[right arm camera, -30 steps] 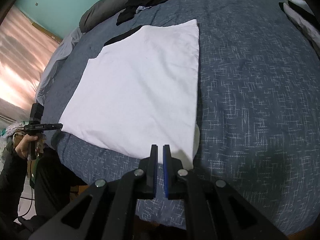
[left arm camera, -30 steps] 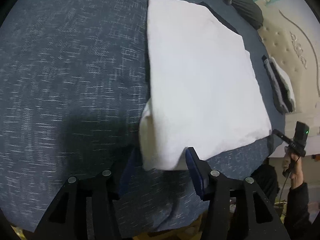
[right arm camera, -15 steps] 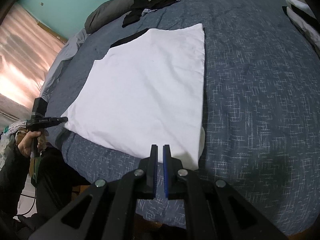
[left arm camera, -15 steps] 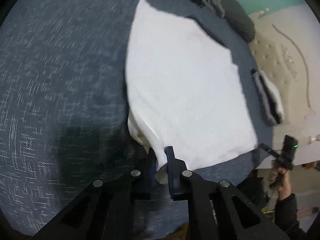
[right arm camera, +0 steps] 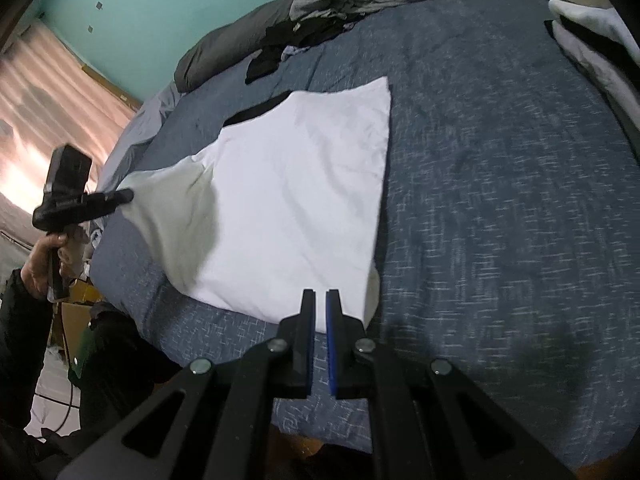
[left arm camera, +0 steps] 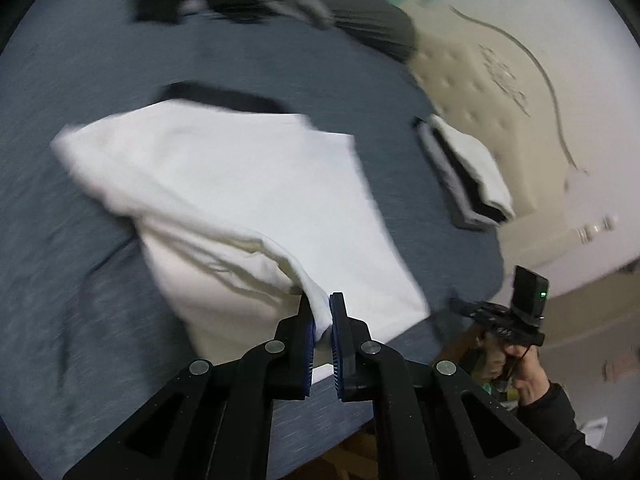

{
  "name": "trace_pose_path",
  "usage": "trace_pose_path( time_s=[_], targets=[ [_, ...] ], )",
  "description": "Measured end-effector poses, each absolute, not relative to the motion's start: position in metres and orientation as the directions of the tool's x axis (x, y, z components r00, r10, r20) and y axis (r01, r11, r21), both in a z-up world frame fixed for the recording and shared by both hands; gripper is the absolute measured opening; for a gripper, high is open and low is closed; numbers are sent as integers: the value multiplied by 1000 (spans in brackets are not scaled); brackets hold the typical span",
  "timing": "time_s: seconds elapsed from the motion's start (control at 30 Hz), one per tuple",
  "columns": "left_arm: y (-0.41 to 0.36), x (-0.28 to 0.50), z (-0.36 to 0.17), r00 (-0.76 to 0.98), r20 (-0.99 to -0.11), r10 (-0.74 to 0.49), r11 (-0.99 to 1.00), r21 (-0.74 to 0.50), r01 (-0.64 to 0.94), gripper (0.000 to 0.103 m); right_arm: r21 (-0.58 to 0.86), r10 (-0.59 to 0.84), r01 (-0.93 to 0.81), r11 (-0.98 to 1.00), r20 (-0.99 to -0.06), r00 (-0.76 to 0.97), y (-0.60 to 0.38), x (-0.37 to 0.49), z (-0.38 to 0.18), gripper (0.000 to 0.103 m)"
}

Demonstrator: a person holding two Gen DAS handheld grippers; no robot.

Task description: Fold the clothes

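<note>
I see one white shirt on the bed — my left gripper pinches its corner; right gripper closed, empty.

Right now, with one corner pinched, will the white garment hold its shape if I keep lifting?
Probably not: the white garment already sags and creases below the left gripper, so it looks floppy. It seems light. The flat part on the bedspread may drag along.
</note>
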State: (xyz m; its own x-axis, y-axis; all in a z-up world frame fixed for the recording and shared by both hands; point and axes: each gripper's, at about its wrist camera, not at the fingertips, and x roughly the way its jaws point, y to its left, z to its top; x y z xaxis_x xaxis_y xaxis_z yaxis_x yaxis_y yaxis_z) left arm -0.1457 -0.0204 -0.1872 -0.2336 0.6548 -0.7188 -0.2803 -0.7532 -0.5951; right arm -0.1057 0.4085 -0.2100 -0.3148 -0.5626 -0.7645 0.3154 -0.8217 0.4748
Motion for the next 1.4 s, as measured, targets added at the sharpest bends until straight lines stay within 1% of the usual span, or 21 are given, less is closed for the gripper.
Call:
trace_pose_path(
  time_s=[0.07, 0.13, 0.2, 0.3, 0.4, 0.43, 0.5, 0.57, 0.6, 0.63, 0.67, 0.7, 0.73, 0.9, 1.1, 1.13, 1.17, 1.2, 1.23, 1.3, 1.4],
  targets=[
    [23, -151, -181, -199, -714, 671, -732, -596, -331, 7, 482, -568, 311, -819, -755, -326, 415, -105, -205, 4],
    [68, -153, -188, -144, -723, 676, -713, -591, -378, 7, 484, -569, 307, -819, -751, -335, 422, -105, -201, 4],
    [114, -153, -206, -80, -745, 662, -702, -580, -414, 7, 485, -568, 302, -821, -748, -343, 427, -106, -198, 4],
    [161, -144, -249, 16, -804, 594, -718, -539, -440, 8, 488, -565, 290, -824, -747, -350, 432, -109, -196, 4],
    [168, -135, -271, 51, -816, 576, -723, -537, -436, 9, 495, -569, 284, -821, -750, -338, 431, -111, -198, 4],
    [164, -135, -271, 45, -810, 585, -721, -544, -429, 13, 496, -572, 289, -819, -751, -330, 428, -112, -200, 4],
    [150, -137, -263, 16, -807, 591, -725, -540, -427, 15, 495, -575, 299, -816, -754, -318, 420, -115, -202, 4],
    [135, -138, -254, -15, -805, 593, -732, -531, -427, 23, 495, -574, 299, -816, -760, -305, 412, -118, -205, 5],
    [122, -138, -248, -37, -807, 590, -740, -522, -425, 33, 498, -573, 294, -816, -763, -299, 407, -120, -207, 9],
    [106, -137, -242, -64, -809, 584, -751, -509, -421, 42, 504, -576, 288, -814, -764, -290, 402, -122, -209, 19],
    [95, -137, -239, -82, -816, 572, -764, -493, -417, 44, 511, -580, 284, -811, -764, -283, 397, -124, -210, 26],
    [88, -138, -237, -97, -826, 556, -778, -475, -412, 44, 515, -584, 284, -809, -763, -277, 391, -125, -211, 38],
    [77, -138, -238, -104, -833, 544, -789, -466, -400, 44, 516, -584, 286, -808, -765, -270, 384, -127, -212, 42],
    [26, -131, -260, -105, -854, 509, -830, -455, -324, 44, 471, -546, 314, -824, -809, -218, 345, -138, -222, 43],
    [8, -117, -278, -80, -864, 497, -834, -451, -318, 44, 369, -454, 361, -856, -872, -185, 311, -146, -236, 43],
    [8, -115, -280, -76, -866, 494, -835, -448, -320, 44, 352, -437, 367, -861, -881, -179, 308, -147, -239, 42],
    [8, -114, -282, -71, -868, 492, -835, -447, -321, 44, 343, -428, 370, -863, -886, -177, 306, -148, -241, 37],
    [9, -113, -284, -65, -869, 490, -835, -447, -321, 44, 347, -432, 366, -864, -884, -180, 307, -148, -241, 21],
    [9, -112, -286, -61, -870, 488, -835, -446, -323, 44, 351, -435, 362, -864, -882, -183, 309, -148, -241, 11],
    [10, -112, -289, -54, -873, 485, -835, -444, -327, 44, 359, -442, 354, -864, -877, -189, 312, -149, -241, 7],
    [11, -112, -292, -56, -873, 484, -836, -443, -325, 44, 391, -474, 338, -856, -855, -210, 320, -145, -228, 6]
  ],
)
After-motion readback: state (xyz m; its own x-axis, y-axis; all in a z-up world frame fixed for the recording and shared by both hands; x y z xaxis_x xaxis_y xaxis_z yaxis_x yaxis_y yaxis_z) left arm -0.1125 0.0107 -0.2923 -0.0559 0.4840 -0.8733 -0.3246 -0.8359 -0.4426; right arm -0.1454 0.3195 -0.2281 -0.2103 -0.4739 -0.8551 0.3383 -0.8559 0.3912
